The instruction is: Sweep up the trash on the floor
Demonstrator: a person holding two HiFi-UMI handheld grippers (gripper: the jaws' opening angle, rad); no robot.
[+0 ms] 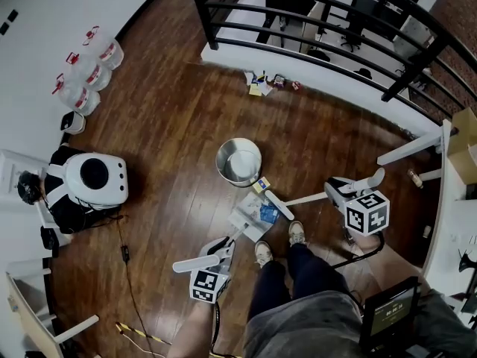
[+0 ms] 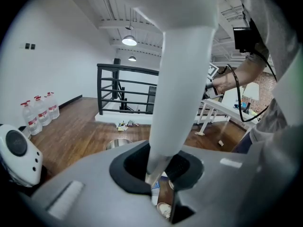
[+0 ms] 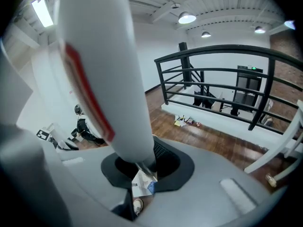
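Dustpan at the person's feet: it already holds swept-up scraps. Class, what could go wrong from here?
1. The dustpan holds loose scraps beside the metal bin. The left gripper grips it by its long handle, so a tilt could spill them back onto the floor.
2. The broom in the right gripper is close to the bin and the person's shoes; a swing might knock either.
3. More trash lies by the railing and may be missed.
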